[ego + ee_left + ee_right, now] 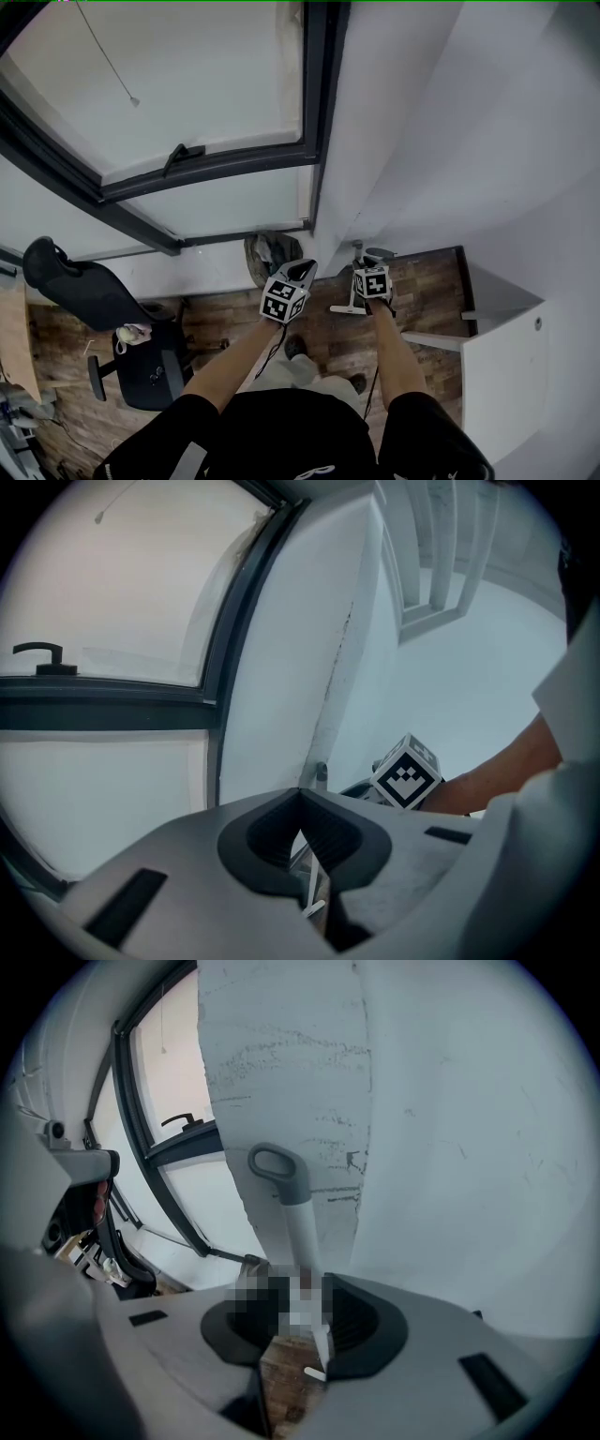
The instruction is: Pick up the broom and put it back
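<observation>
Left hand-held gripper closed, right hand-held gripper clamped, both angled down

The window fills the far left; the wall runs on to its right. The broom stands at the corner where they meet, with its handle between the jaws of the right gripper. The left gripper sits just left of it. On the floor:
- a bundle – far, under the window
- a chair – near left
- a cabinet – near right
</observation>
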